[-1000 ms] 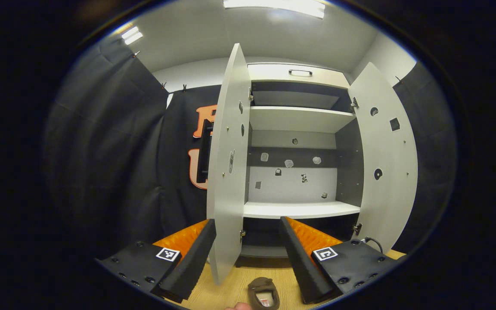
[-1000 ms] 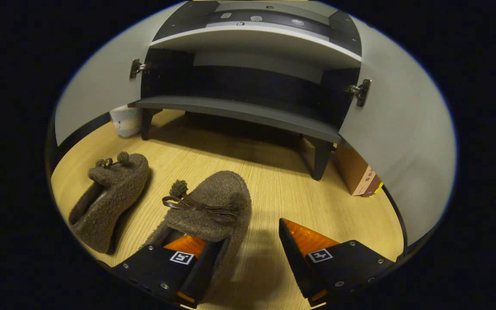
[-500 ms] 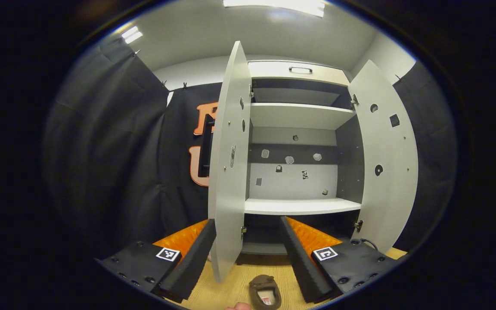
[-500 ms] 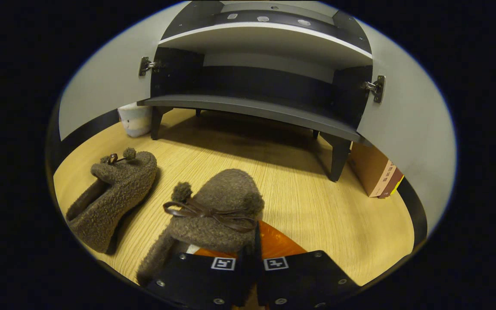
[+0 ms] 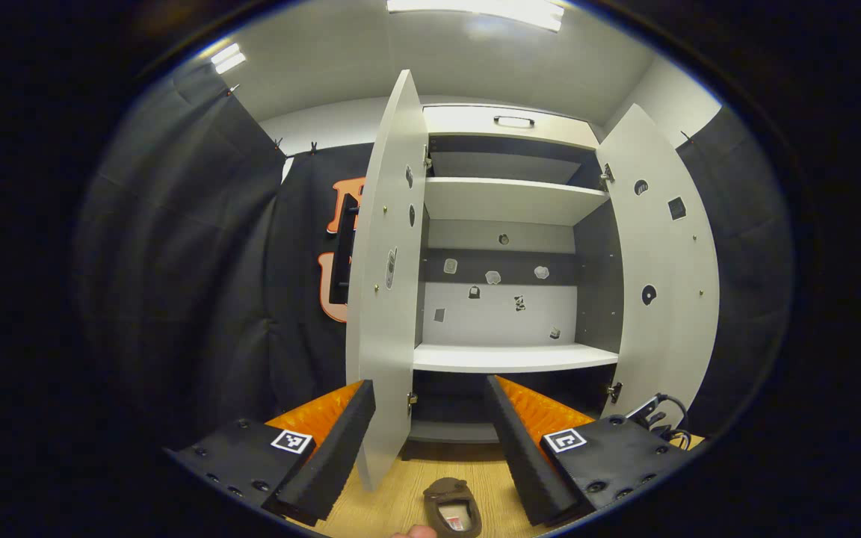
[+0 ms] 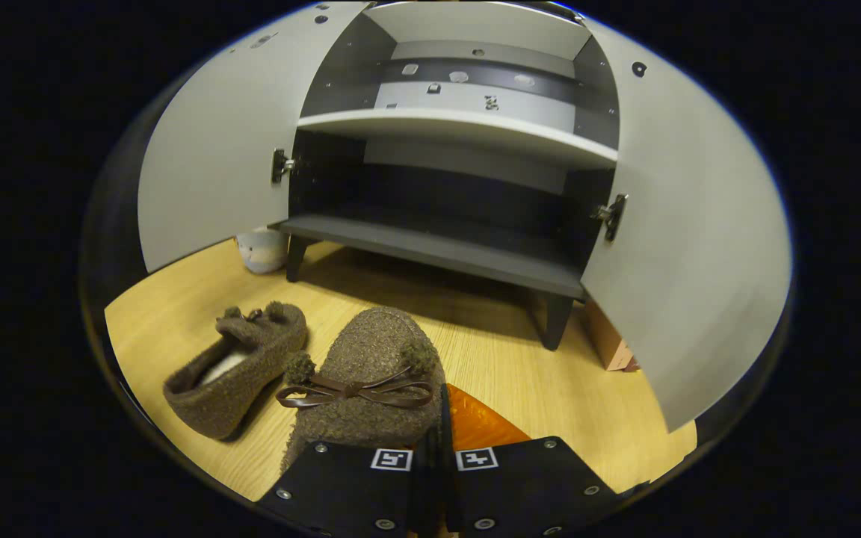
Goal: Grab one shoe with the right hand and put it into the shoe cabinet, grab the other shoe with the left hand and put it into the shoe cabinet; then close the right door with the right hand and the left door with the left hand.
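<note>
In the right gripper view, my right gripper [image 6: 442, 407] is shut on the side of a brown fuzzy shoe [image 6: 371, 359] with a dark bow, toe toward the cabinet. The second brown shoe [image 6: 240, 366] lies on the wooden floor [image 6: 513, 373] just to its left. The shoe cabinet [image 6: 438, 254] stands ahead, its left door [image 6: 214, 157] and right door [image 6: 692, 254] both swung wide. In the left gripper view, my left gripper [image 5: 430, 388] is open and holds nothing, facing the cabinet shelves [image 5: 513, 357]. A brown shoe [image 5: 451, 508] lies on the floor below it.
A pale round object [image 6: 262, 250] sits on the floor by the cabinet's left leg. A cardboard box [image 6: 610, 344] stands behind the right door. In the left gripper view, the left door's edge [image 5: 386, 299] is close to the fingers and a black cable [image 5: 662, 411] lies at right.
My right gripper went from open around the shoe's side to shut on it, then tilted up so more of the cabinet shows. The left gripper view shifted only slightly.
</note>
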{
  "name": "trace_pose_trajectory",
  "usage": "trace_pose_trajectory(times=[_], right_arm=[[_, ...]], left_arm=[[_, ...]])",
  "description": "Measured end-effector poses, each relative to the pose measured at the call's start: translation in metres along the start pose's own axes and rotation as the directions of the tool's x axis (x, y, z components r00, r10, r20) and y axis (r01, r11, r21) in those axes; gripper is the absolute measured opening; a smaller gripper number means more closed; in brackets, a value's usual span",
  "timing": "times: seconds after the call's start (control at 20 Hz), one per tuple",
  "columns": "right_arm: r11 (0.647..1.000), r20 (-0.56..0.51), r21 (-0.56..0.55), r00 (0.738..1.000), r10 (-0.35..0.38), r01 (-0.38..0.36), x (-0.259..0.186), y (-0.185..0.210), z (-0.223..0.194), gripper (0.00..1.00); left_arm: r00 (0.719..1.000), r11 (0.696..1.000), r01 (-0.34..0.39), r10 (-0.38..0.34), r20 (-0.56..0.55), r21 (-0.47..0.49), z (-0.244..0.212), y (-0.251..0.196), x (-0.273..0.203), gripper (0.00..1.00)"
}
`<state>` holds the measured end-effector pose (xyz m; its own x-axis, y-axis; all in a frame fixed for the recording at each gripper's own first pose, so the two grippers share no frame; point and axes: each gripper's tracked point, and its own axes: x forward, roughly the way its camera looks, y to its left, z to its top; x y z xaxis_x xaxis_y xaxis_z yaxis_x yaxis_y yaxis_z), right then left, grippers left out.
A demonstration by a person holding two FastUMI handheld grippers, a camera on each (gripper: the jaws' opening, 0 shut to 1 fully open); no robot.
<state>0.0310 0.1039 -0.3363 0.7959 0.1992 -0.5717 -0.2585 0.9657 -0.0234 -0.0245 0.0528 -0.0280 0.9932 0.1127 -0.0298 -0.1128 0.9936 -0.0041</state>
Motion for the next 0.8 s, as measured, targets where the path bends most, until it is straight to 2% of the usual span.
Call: trace_pose_trajectory(times=[0.2, 0.45, 0.6, 0.65, 0.8], right_arm=[[0.999, 0.142, 0.047, 0.989, -0.027, 0.021, -0.052, -0.011, 0.089, 0.07], [0.996, 0.286, 0.031, 0.954, -0.089, 0.083, -0.088, -0.041, 0.220, 0.07], [0.998, 0.313, 0.046, 0.947, -0.064, 0.052, -0.077, -0.048, 0.283, 0.06], [0.997, 0.302, 0.050, 0.951, -0.063, 0.050, -0.066, -0.055, 0.301, 0.06], [0.994, 0.295, 0.086, 0.951, -0.096, 0.074, -0.024, -0.079, 0.348, 0.07]], left_arm=[[1.000, 1.000, 0.015, -0.015, -0.009, 0.006, -0.006, -0.005, 0.002, 0.96], [0.999, 0.999, 0.030, -0.030, -0.013, 0.013, -0.008, -0.011, 0.000, 0.96], [0.999, 0.999, 0.037, -0.037, -0.003, 0.019, -0.004, -0.016, -0.001, 0.99], [0.999, 0.999, 0.039, -0.039, -0.001, 0.018, -0.003, -0.017, -0.002, 0.96], [0.999, 0.999, 0.048, -0.048, -0.017, -0.010, -0.010, -0.022, -0.006, 0.96]])
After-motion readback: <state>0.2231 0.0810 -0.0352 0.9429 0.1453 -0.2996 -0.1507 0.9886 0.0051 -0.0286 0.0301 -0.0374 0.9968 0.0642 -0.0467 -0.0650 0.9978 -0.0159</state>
